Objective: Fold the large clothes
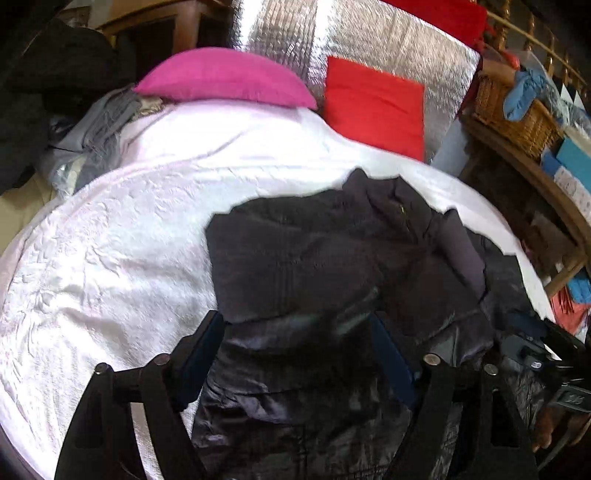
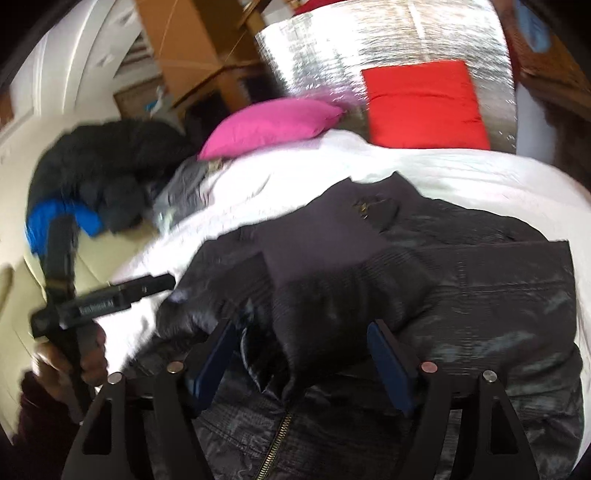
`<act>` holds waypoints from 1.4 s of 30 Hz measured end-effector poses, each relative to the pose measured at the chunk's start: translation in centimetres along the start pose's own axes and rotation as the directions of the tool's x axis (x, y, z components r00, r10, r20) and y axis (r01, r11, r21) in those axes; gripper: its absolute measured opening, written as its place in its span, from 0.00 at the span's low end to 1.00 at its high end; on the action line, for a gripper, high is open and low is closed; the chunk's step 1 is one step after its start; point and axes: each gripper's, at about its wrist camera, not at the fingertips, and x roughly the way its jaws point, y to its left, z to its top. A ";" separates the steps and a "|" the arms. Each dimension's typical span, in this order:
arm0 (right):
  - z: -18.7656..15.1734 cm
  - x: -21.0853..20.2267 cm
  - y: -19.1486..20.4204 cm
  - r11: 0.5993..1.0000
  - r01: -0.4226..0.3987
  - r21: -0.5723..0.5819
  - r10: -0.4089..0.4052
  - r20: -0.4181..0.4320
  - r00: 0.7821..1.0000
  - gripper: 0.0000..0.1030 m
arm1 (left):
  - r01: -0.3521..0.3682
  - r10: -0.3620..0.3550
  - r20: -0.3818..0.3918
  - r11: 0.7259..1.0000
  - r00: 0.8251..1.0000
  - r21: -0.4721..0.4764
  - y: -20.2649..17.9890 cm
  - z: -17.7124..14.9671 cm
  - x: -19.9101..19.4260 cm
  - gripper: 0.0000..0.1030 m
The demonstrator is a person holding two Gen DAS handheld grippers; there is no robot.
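Observation:
A dark, shiny padded jacket lies spread on the white bedspread. One ribbed-cuff sleeve is folded across its front, and the brass zip shows near the hem. My left gripper hovers over the jacket's near left edge with its blue-padded fingers wide apart, gripping nothing. My right gripper is open over the folded sleeve's cuff, and its pads do not touch the cloth. A hand holds the left gripper's handle at the left of the right wrist view.
A pink pillow and a red cushion rest against a silver foil headboard. Grey clothes and a dark pile with blue lie on the bed's left. A wicker basket sits on a wooden shelf at right.

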 end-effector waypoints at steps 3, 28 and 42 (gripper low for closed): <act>-0.5 1.0 -0.6 0.997 0.076 0.024 -0.076 -0.016 0.997 0.74 | -0.001 0.002 -0.035 1.000 0.999 0.029 -0.6 -0.4 0.8 0.57; -2.1 -4.8 -17.8 0.720 -0.116 0.684 0.076 0.089 0.993 0.72 | -0.069 0.081 -0.101 0.990 0.992 0.121 -3.0 -2.0 3.7 0.30; -2.4 -2.9 -19.2 0.675 -0.076 0.734 0.012 0.092 0.996 0.17 | -0.066 0.076 -0.092 0.993 0.993 0.101 -2.7 -1.9 3.3 0.30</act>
